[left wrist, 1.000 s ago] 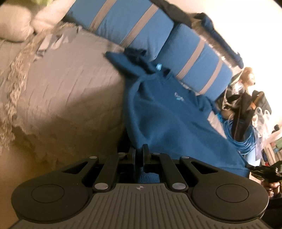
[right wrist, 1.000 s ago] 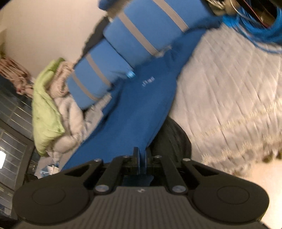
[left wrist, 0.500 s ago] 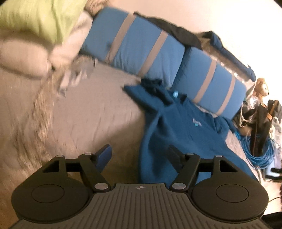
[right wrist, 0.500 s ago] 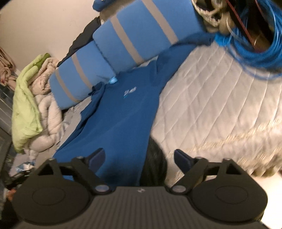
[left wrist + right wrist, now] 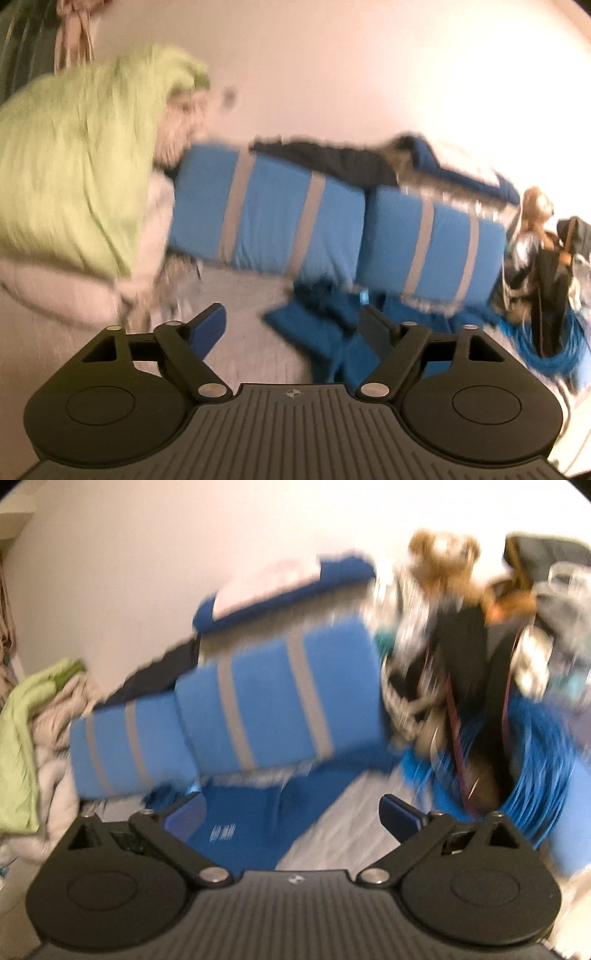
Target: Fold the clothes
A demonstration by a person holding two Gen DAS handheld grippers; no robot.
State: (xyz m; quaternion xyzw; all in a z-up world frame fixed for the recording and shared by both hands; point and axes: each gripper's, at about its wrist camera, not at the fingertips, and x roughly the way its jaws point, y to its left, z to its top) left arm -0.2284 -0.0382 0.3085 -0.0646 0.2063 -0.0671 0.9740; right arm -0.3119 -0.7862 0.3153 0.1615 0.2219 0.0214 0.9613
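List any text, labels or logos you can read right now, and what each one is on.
Nothing is readable.
Pale printed mark on the blue shirt: blurred lines, illegible.
Small light-blue tag at the shirt's collar: too blurred to read.
Small emblem on the left gripper's body: a symbol, no words.
Small emblem on the right gripper's body: illegible.

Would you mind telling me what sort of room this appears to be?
Most likely a bedroom: a quilted grey bedspread with two blue striped pillows propped against the wall, a heap of bedding at one side, and a teddy bear among clutter at the other.
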